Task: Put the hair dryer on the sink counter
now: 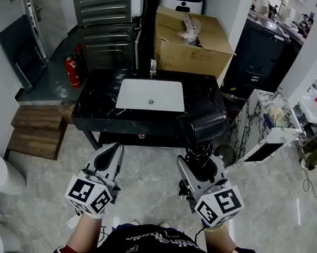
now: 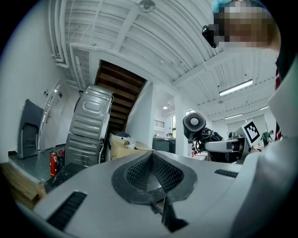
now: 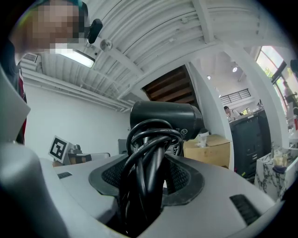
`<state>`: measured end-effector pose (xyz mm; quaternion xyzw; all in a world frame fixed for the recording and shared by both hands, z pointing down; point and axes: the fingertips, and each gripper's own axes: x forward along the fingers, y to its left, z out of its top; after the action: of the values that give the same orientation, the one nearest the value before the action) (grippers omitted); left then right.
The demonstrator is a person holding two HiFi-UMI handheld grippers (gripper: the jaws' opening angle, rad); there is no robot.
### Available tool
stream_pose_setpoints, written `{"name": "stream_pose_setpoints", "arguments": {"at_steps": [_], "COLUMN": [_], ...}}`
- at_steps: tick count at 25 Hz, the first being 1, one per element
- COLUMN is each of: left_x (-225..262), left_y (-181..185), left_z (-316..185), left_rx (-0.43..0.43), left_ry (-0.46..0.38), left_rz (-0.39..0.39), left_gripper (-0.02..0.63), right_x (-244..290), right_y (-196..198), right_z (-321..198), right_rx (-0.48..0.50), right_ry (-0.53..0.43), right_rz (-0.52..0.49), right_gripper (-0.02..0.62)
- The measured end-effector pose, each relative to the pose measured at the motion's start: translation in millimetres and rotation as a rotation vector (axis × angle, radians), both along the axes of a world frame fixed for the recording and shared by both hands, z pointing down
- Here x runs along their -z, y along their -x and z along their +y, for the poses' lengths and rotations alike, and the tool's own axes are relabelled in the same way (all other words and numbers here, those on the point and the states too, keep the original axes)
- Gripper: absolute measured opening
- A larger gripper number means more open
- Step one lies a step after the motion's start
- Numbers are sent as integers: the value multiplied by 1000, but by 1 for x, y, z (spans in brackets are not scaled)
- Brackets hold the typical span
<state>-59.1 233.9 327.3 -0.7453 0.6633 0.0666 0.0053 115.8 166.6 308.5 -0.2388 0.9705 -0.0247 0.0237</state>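
At 7 o'clock in the head view, the left gripper (image 1: 111,149) has its jaws pressed together with nothing in them. The black counter (image 1: 93,106) with its white sink (image 1: 151,95) sits in the middle, and a brown box (image 1: 189,44) stands behind it at 12 o'clock. At 5 o'clock the right gripper (image 1: 197,166) squeezes the handle and wound-up cord of the black hair dryer (image 1: 201,125), which shows over the counter's front right corner, at 4 o'clock from the sink.
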Motion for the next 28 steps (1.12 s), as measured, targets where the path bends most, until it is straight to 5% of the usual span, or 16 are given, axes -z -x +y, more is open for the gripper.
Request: {"name": "stream_pose_setpoints", "arguments": {"at_steps": [16,28], "left_x": [-20,-40], "left_y": [-40,-4], "left_z": [-33,-93], "left_rx": [58,63], "left_ry": [27,39], "left_rz": [1,10], "left_gripper": [15,14], "right_x": [-23,-43], "right_y": [-52,-9], "right_z": [-40,-98], "right_rx": [42,50], "right_ry": [35,76], "right_rz": [6,4], "right_gripper": [245,245]}}
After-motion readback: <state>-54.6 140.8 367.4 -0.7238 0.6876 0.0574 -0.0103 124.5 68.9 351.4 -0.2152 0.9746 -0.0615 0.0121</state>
